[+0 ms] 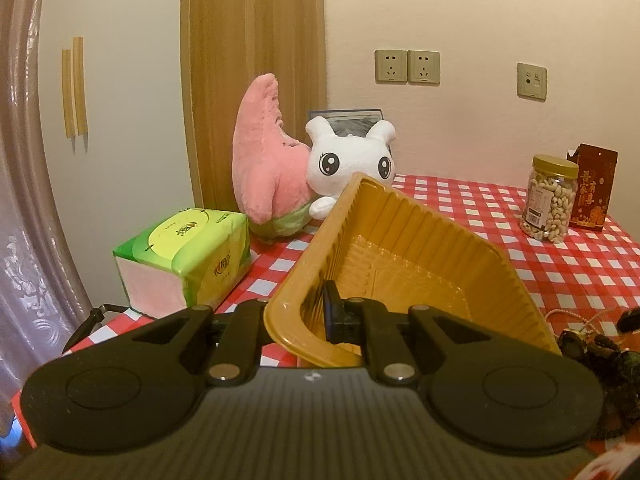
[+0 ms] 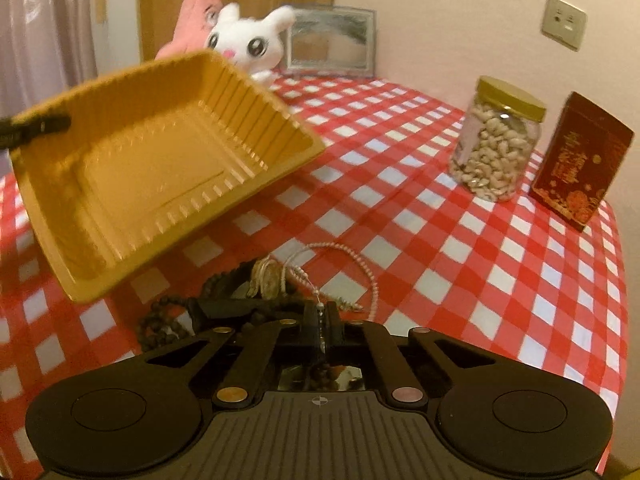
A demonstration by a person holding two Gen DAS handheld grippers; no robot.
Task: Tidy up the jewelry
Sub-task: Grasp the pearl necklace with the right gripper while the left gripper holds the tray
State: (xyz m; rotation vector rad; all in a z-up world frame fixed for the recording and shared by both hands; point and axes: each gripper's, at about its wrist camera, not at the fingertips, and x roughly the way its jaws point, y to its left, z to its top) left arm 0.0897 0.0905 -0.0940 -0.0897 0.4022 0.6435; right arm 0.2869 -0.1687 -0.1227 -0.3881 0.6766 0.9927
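- Right gripper (image 2: 321, 320): jaws pinched together on a thin beaded strand (image 2: 320, 312) that runs up from between them. No earlier view is given, so only the closed pinch can be told.
- Just beyond its tips the jewelry lies in a heap on the checked cloth (image 2: 440, 240): dark beads (image 2: 160, 320) at the left, a gold piece (image 2: 266, 280) in the middle, and a pale pearl necklace (image 2: 360, 264) looping off to the right.
- Left gripper (image 1: 320, 316): jaws narrow, clamped on the near wall of the tray (image 1: 400, 240). One finger sits inside the tray and the other outside.
- The tray is yellow and ribbed, lifted clear of the cloth and tilted, with its open side turned toward the heap. It hangs just left of the jewelry. Nothing lies in it.
- To the left, at the table's edge, is a green tissue pack (image 1: 188, 256).
- Farther right stand a nut jar (image 2: 496, 140) and a red box (image 2: 580, 160), side by side.
- At the back, by the wall, are a pink plush (image 1: 264, 160), a white plush (image 1: 348, 160) and a picture frame (image 2: 332, 40).
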